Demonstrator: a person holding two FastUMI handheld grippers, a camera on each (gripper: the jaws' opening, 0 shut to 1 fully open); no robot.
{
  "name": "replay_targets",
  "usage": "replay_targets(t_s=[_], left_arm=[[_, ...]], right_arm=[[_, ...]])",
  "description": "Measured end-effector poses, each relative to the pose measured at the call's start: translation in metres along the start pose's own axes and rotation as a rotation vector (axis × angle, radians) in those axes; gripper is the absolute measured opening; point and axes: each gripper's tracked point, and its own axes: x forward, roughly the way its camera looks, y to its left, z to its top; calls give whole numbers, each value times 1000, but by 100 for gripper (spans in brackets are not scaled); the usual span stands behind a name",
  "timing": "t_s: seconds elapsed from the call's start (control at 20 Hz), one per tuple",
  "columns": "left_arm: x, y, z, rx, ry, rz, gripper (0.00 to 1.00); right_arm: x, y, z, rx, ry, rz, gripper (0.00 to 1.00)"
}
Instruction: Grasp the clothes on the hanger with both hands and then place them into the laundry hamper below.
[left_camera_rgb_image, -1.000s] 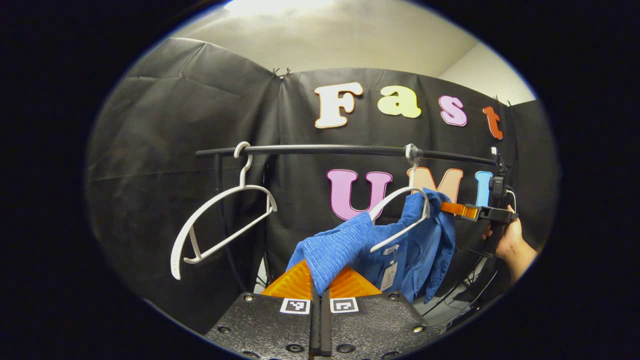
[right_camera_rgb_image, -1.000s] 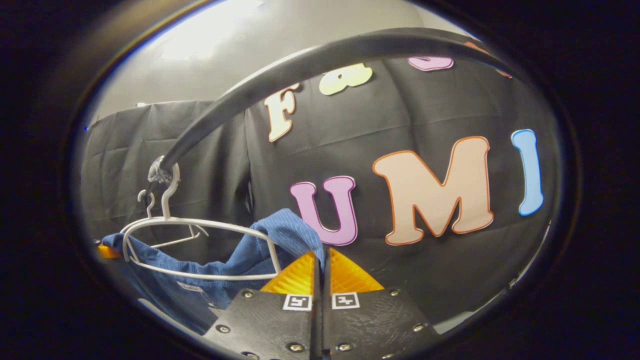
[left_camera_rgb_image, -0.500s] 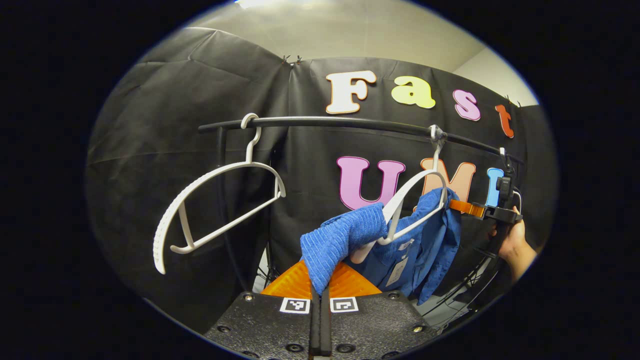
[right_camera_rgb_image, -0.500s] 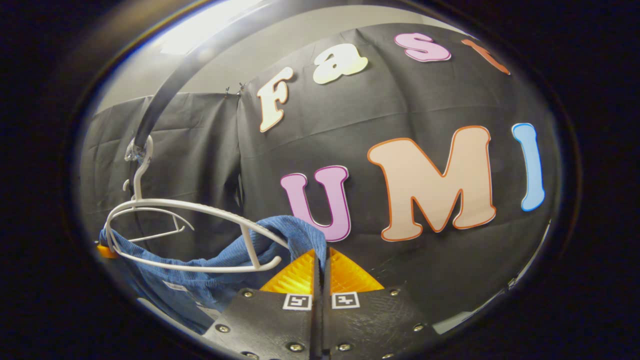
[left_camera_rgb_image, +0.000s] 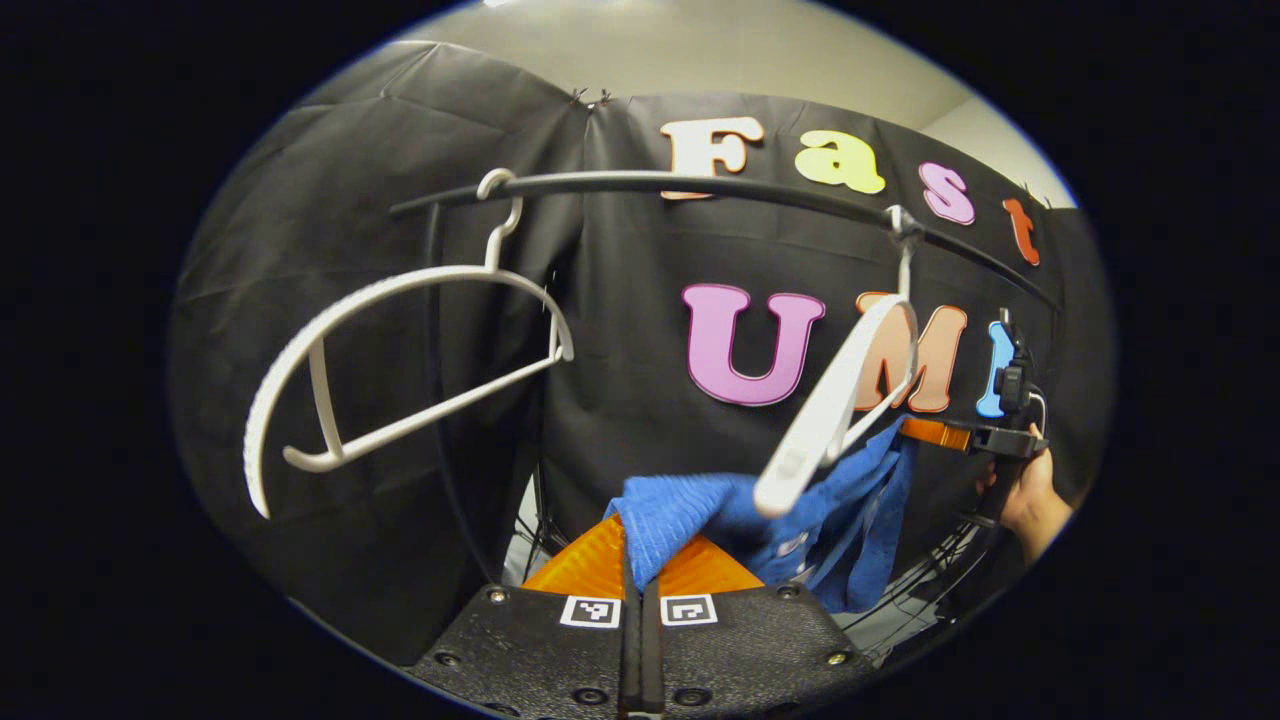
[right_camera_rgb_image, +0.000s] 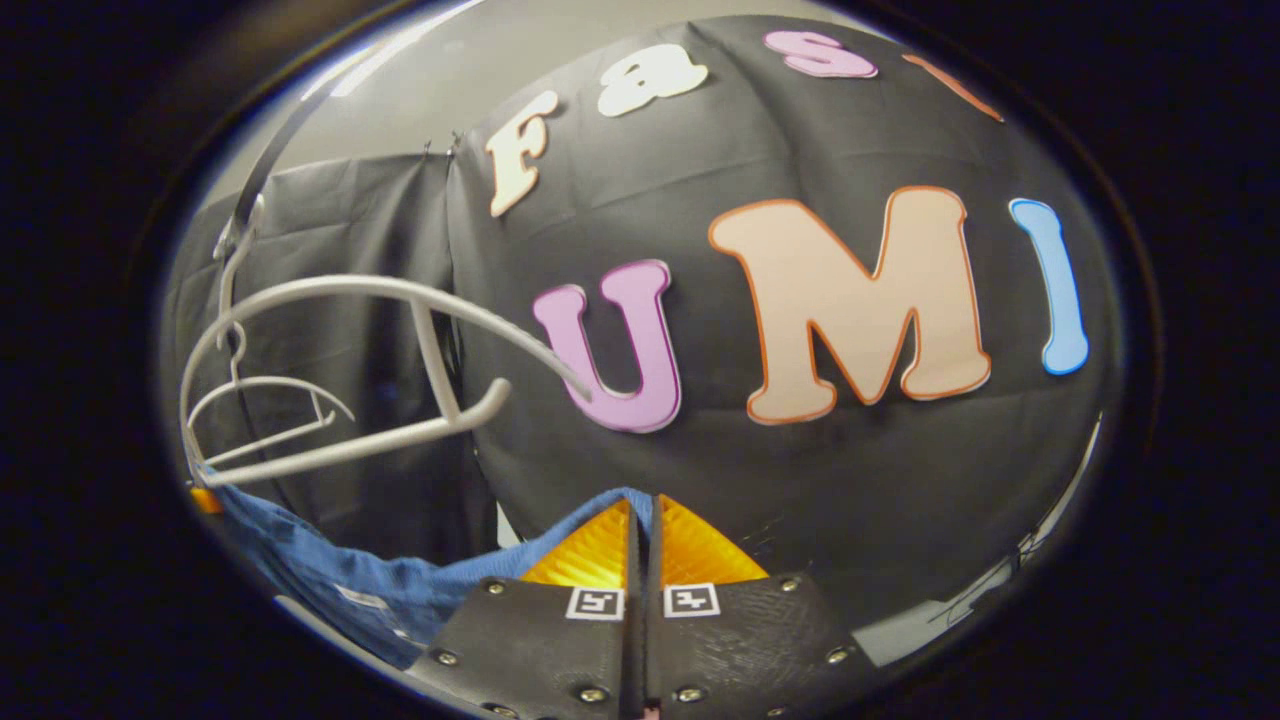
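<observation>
left gripper view: left gripper (left_camera_rgb_image: 640, 560) clamped tight on a bunched corner of the blue ribbed garment (left_camera_rgb_image: 690, 515), which sags below the white hanger (left_camera_rgb_image: 835, 405) on the black rail (left_camera_rgb_image: 700, 185). empty hanger (left_camera_rgb_image: 400, 350) to the side.
right gripper view: right gripper (right_camera_rgb_image: 640, 555) pinched on the garment's (right_camera_rgb_image: 340, 585) other end, cloth stretched low under the hanger (right_camera_rgb_image: 380, 355).

The blue garment (left_camera_rgb_image: 700, 510) has slipped off its hanger (left_camera_rgb_image: 840, 400).
</observation>
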Motion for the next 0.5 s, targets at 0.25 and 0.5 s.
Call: replay_targets(t_s=[0.25, 0.5], left_arm=[[-6, 10, -15, 46, 56, 13, 1], [-6, 11, -18, 68, 55, 5, 1]], right_arm=[[-6, 21, -46, 55, 51, 42, 0], [-23, 25, -61, 36, 82, 36, 2]])
